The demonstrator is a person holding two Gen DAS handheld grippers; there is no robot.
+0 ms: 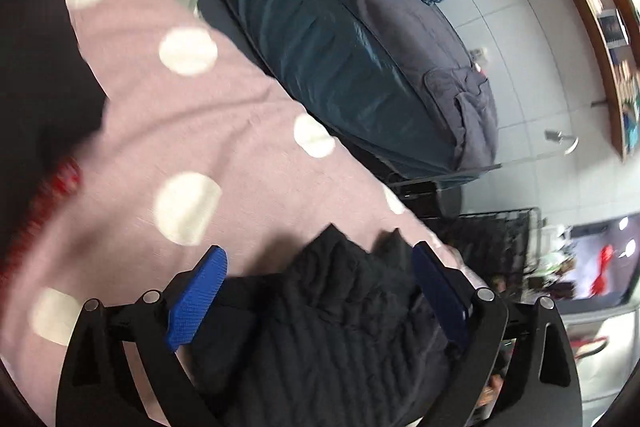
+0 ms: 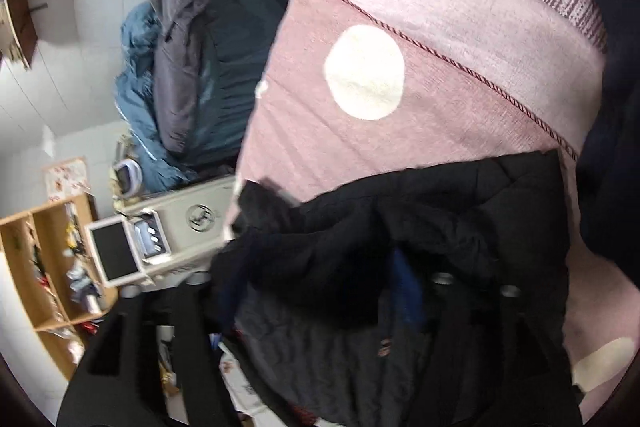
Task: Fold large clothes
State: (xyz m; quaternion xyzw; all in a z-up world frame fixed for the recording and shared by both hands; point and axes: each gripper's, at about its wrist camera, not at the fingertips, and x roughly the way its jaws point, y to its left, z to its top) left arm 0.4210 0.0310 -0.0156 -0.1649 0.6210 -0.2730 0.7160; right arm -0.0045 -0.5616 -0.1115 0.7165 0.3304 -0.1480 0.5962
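Note:
A black quilted garment (image 1: 344, 311) lies on a pink bedspread with white dots (image 1: 192, 131). In the left wrist view my left gripper (image 1: 320, 287) is open, its blue fingers (image 1: 198, 297) wide apart on either side of a bunched fold of the garment. In the right wrist view the same black garment (image 2: 400, 227) is heaped over my right gripper (image 2: 328, 291), hiding most of its fingers; a bit of blue pad (image 2: 406, 291) shows under the fabric. The pink spread (image 2: 360, 115) lies beyond it.
A second bed with a dark teal sheet (image 1: 320, 47) and grey duvet (image 1: 400, 7) stands beside, across a tiled floor (image 1: 520, 27). A wooden shelf (image 2: 48, 267) with clutter and a white appliance (image 2: 188, 223) are at the left of the right wrist view.

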